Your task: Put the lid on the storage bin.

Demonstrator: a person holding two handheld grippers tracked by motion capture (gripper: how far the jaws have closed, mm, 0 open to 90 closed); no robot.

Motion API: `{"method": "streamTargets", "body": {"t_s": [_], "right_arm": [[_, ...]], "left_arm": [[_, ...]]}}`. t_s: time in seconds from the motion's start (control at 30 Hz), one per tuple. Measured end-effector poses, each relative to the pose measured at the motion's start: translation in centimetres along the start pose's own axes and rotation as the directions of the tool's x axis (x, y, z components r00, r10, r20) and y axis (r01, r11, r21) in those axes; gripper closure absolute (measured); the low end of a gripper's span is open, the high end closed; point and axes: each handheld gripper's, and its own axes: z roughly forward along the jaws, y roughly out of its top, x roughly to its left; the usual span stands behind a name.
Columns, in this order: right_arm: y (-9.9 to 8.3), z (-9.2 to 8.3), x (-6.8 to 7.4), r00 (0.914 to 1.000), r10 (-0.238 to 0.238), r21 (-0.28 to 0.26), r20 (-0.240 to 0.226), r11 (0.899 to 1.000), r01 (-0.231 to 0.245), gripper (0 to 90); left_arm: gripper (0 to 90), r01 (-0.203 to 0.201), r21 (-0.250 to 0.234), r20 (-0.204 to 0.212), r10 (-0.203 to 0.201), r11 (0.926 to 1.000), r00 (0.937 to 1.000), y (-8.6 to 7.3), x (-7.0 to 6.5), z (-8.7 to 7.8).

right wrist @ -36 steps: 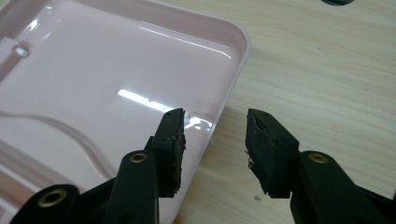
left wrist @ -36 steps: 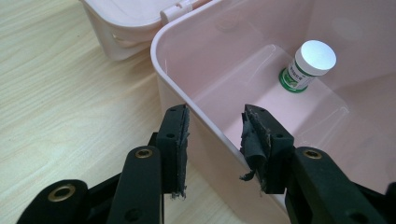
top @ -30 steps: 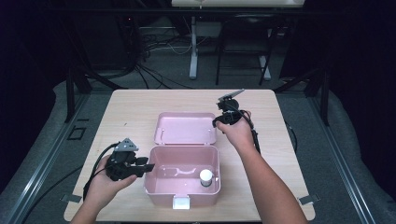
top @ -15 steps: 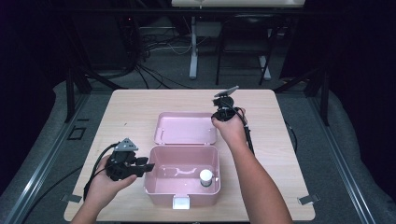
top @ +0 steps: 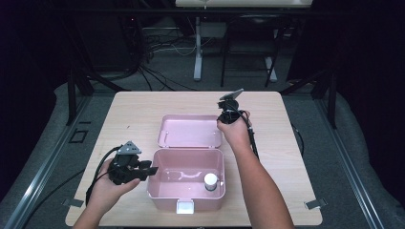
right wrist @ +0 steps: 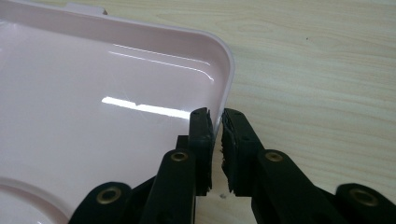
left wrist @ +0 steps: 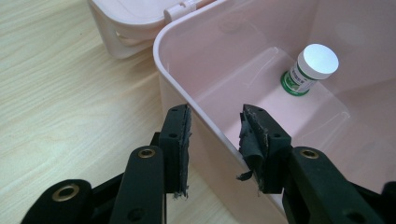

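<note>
The pink box sits at the lower middle of the high view on the desk, its lid lying flat behind it. The right gripper has just been closing its jaws, now narrow on the lid's edge, likely to swing it shut. The left gripper straddles the box's left wall, jaws half-wide and not pressing, seemingly to steady it. A small white-capped bottle stands inside.

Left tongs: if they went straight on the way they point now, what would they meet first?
Probably the pink box's near wall, whose rim already sits between the left tongs; past it stands the white-capped bottle.
</note>
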Motion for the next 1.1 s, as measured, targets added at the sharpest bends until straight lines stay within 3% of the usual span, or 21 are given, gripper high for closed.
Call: {"method": "streamTargets", "body": {"t_s": [0.63, 1.1], "right_arm": [[0.12, 0.43, 0.06, 0.9998, 0.021, 0.017, 0.007, 1.0, -0.021, 82.9], [0.08, -0.06, 0.19, 0.9995, 0.029, -0.016, 0.01, 0.999, -0.029, 84.2]], "left_arm": [[63.0, 0.01, -0.002, 0.001, -0.01, 1.0, 1.0, -0.02, -0.01, 0.0], [63.5, 0.018, 0.0, 0.004, -0.018, 0.9998, 0.9998, -0.03, 0.0, 0.0]]}}
